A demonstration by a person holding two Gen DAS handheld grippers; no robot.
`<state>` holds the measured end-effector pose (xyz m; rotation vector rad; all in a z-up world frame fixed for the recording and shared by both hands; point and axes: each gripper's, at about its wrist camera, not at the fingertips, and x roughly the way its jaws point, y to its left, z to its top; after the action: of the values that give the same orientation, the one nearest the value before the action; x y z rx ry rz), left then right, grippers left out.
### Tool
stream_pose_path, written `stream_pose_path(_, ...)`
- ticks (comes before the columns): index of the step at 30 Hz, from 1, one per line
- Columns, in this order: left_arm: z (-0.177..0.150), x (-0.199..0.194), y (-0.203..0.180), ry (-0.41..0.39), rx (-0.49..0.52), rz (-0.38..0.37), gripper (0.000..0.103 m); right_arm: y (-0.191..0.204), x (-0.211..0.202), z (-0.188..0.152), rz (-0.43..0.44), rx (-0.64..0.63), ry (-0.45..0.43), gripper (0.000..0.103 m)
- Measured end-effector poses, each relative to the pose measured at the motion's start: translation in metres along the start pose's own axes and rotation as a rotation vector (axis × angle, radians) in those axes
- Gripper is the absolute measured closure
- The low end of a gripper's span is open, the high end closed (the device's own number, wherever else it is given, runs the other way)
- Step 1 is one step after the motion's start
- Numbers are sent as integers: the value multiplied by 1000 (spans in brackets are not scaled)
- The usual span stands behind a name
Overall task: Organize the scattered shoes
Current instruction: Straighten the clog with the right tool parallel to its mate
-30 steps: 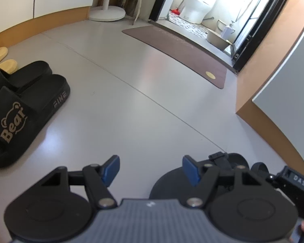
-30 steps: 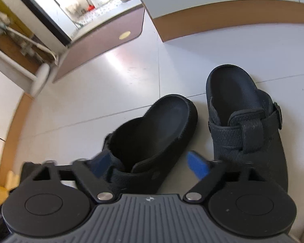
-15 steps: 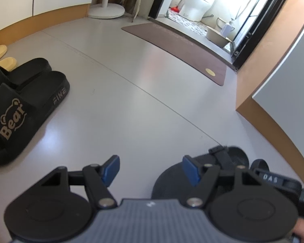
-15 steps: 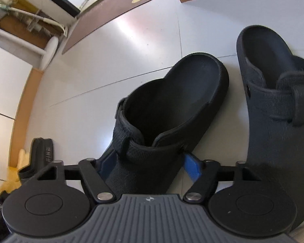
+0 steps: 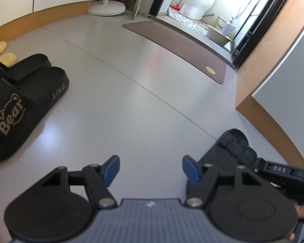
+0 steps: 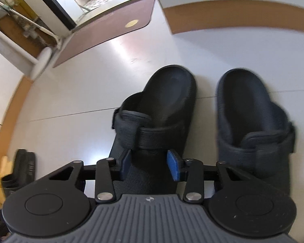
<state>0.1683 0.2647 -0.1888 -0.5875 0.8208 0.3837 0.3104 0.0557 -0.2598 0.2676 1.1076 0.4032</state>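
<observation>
Two black clogs lie side by side on the pale floor, heels away from me. My right gripper (image 6: 149, 164) straddles the toe part of the left clog (image 6: 162, 105); its blue pads (image 6: 173, 167) touch both sides, and the jaws are opening slightly. The right clog (image 6: 253, 121) lies free beside it. My left gripper (image 5: 151, 170) hangs open over bare floor with nothing between its fingers. From the left wrist the held clog (image 5: 233, 147) shows at lower right, partly hidden by the right gripper's body.
A pair of black "Bear" slides (image 5: 20, 105) sits at the left with yellow slippers (image 5: 0, 54) behind them. A brown mat (image 5: 178, 44) lies before the bathroom door. A fan base (image 5: 106, 9) and a wall corner (image 5: 263, 81) border the floor.
My right gripper narrowed around the left clog and swung it from a slant to lie parallel with the other clog. The left gripper stayed where it was.
</observation>
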Motion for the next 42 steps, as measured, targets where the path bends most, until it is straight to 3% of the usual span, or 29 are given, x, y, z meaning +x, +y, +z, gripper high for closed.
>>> stream_pose_path(1, 0, 0, -1, 1, 2, -3, 32, 0, 1, -1, 15, 10, 5, 15)
stream_pose_path(3, 0, -1, -3, 2, 8, -9, 32, 3, 4, -4, 23, 6, 12, 11)
stream_pose_path(9, 0, 0, -3, 9, 10, -8, 32, 10, 32, -5, -18, -11, 84, 11)
stream_pose_path(13, -2, 1, -5, 17, 17, -11, 32, 6, 45, -9, 11, -46, 123, 15)
stream_pose_path(26, 3, -16, -10, -5, 4, -34, 32, -4, 32, -20, -28, -55, 176, 20)
stream_pose_path(38, -2, -18, -17, 16, 12, -52, 32, 7, 9, -28, -59, -130, 219, 28)
stream_pose_path(42, 3, -16, -23, 59, 11, -89, 32, 6, -6, -34, -57, -135, 233, 28)
